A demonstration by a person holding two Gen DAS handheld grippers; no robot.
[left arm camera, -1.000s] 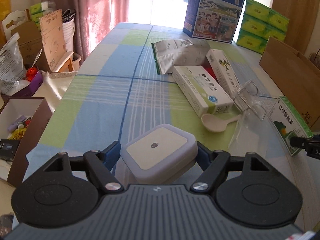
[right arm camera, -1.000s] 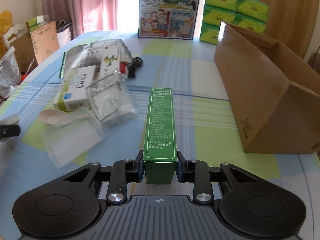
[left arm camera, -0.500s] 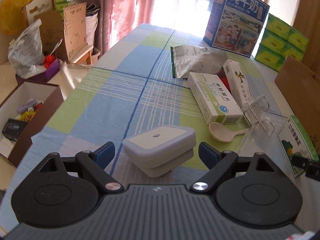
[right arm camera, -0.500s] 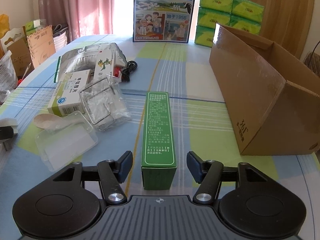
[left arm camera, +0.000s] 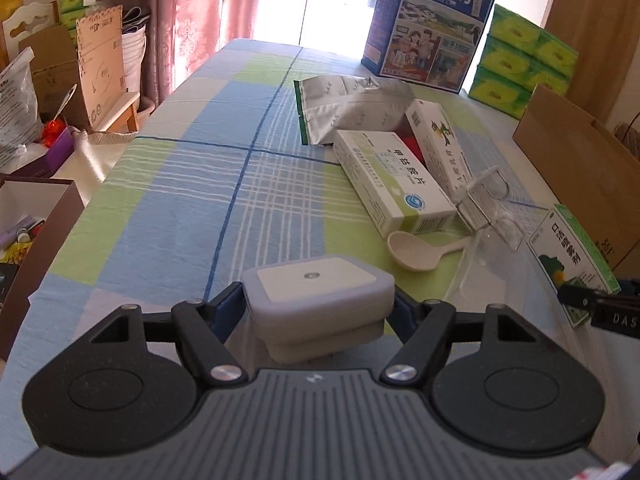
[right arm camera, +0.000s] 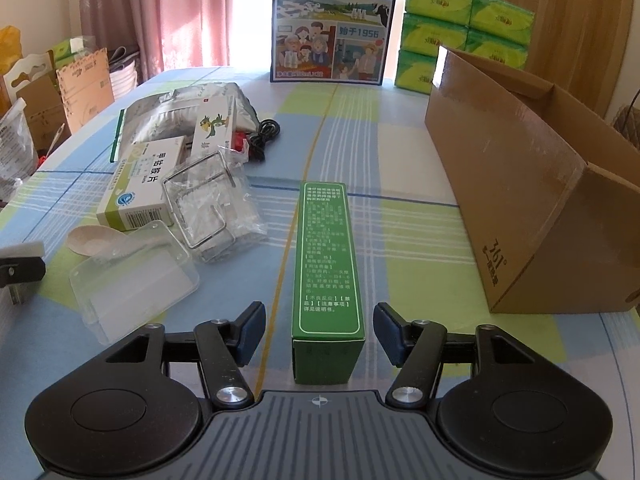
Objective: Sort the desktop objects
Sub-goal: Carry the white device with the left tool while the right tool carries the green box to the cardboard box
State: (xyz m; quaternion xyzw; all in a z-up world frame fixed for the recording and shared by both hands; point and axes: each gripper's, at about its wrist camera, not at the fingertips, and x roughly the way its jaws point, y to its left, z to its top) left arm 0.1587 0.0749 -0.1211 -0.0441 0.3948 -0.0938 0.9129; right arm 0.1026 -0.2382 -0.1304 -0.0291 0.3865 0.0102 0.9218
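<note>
In the left wrist view, my left gripper (left arm camera: 318, 304) is shut on a pale grey square plug-in device (left arm camera: 316, 280), low over the checked tablecloth (left arm camera: 192, 208). Its blue pads press both sides of the device. In the right wrist view, my right gripper (right arm camera: 320, 330) stands open around the near end of a long green medicine box (right arm camera: 326, 256). The box lies flat on the cloth, with a gap to each finger. That same green box (left arm camera: 568, 256) shows at the right edge of the left wrist view.
An open cardboard box (right arm camera: 520, 200) stands at the right. Left of the green box lie a clear lidded container (right arm camera: 132, 280), a white spoon (right arm camera: 92, 242), a wire-framed clear pack (right arm camera: 212, 208), two medicine boxes (right arm camera: 140, 188), a foil pouch (right arm camera: 176, 116) and a black cable (right arm camera: 264, 136). A milk carton box (right arm camera: 332, 20) stands at the back.
Both grippers let go of their objects. The left one has since shut on the grey device again. The right one stays open and has drawn back a little from the green box.
</note>
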